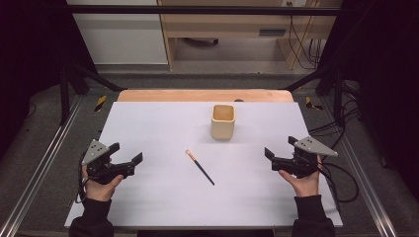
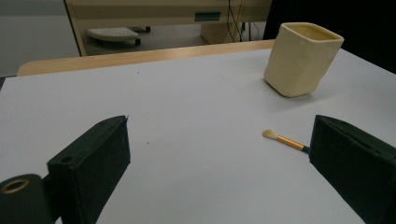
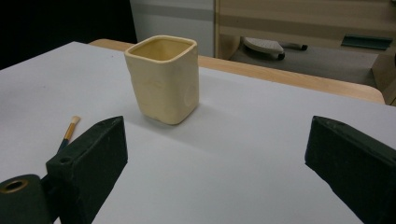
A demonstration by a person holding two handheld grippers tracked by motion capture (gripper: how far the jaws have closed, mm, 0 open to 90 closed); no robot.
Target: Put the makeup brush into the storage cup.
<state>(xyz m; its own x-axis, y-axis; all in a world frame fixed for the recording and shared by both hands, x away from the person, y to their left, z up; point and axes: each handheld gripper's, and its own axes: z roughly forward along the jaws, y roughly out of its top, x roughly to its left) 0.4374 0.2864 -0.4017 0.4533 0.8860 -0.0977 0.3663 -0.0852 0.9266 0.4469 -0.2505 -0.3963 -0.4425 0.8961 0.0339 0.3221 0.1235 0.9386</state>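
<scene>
On the white sheet covering the wooden table (image 1: 148,95), a cream, square-mouthed ceramic cup (image 1: 223,121) stands upright toward the far edge. A slim dark-handled brush with a gold ferrule and pale bristles (image 1: 199,167) lies flat nearer the person, apart from the cup. The left gripper (image 1: 127,159) and the right gripper (image 1: 277,151) hover at either side, jaws spread wide, holding nothing

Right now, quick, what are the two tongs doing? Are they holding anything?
Left tongs: open, holding nothing, hovering over the white table.
Right tongs: open, holding nothing too.
The brush and cup sit untouched between them.
</scene>
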